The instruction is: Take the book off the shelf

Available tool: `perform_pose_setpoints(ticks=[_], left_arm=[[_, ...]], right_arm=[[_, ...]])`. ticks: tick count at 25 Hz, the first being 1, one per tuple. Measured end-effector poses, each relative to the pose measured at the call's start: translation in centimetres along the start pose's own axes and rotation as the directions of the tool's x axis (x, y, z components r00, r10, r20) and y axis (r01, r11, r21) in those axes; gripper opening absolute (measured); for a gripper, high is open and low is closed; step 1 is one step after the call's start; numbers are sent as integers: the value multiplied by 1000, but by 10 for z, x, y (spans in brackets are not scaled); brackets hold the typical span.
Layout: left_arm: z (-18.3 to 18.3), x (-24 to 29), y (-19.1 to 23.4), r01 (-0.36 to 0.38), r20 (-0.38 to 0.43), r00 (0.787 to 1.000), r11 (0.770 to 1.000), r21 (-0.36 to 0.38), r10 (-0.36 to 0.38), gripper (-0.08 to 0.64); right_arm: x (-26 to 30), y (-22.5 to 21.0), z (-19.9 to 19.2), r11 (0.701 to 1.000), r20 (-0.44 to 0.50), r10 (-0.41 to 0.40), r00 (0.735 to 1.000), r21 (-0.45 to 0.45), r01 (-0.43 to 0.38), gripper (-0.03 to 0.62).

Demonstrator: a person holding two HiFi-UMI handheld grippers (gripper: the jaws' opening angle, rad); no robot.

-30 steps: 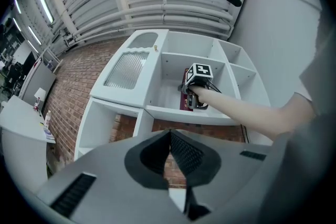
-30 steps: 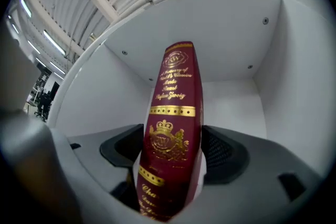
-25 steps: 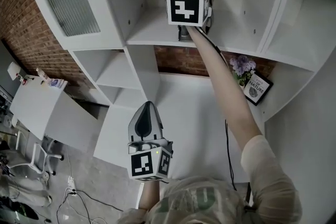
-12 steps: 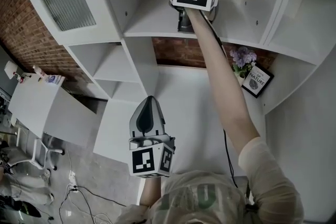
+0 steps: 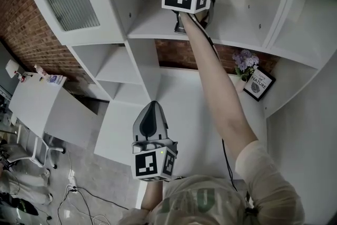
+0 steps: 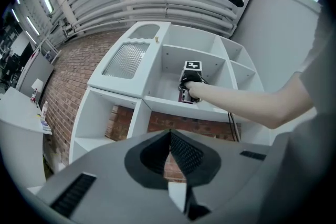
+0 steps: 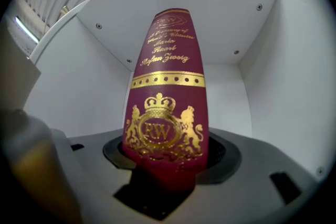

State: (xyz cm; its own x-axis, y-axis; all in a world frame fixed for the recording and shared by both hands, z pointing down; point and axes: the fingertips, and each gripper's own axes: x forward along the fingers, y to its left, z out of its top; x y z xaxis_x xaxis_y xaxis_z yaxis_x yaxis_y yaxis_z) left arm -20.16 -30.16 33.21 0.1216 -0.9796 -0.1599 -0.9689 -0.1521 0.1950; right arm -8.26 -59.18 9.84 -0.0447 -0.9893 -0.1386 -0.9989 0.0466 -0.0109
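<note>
right gripper view: a red book (image 7: 167, 92) with a gold crest stands upright in a white shelf (image 7: 236, 92) compartment. its spine sits between the jaws of the right tool (image 7: 170, 157), which are closing around it, pads not yet pressing. in the head view, the left tool (image 5: 151, 109) hangs low, well apart from the shelf, jaws clenched together on nothing.

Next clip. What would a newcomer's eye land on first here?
The red book with a gold crest, standing upright in an upper shelf compartment, with the right gripper closing its jaws around it. Far lower, the left gripper hangs idle, jaws together and empty.
</note>
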Motion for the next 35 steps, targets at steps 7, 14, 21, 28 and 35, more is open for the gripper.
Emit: perform_pose_setpoints(ticks=[7,14,21,28,35], left_arm=[[8,-5,4,-23,25,999,1000,-1,23,14],[19,-18,0,-25,50,998,999,24,24,14],[23,-25,-1,-37,49,998,999,24,36,12],[39,-27,-3,-34,76,997,999,29,31,12],[45,-19,-19,-7,83,997,998,55,3,14]], right_arm=[[0,0,1,1000,1,-2,1000,-1,2,266],[-7,-3,0,999,-8,44,999,19,-43,242],[-21,-9,1,997,-11,74,997,23,-74,242],[-78,-23,7,980,14,182,983,75,-182,242],[-173,-14,25,901,182,405,896,87,-425,242]])
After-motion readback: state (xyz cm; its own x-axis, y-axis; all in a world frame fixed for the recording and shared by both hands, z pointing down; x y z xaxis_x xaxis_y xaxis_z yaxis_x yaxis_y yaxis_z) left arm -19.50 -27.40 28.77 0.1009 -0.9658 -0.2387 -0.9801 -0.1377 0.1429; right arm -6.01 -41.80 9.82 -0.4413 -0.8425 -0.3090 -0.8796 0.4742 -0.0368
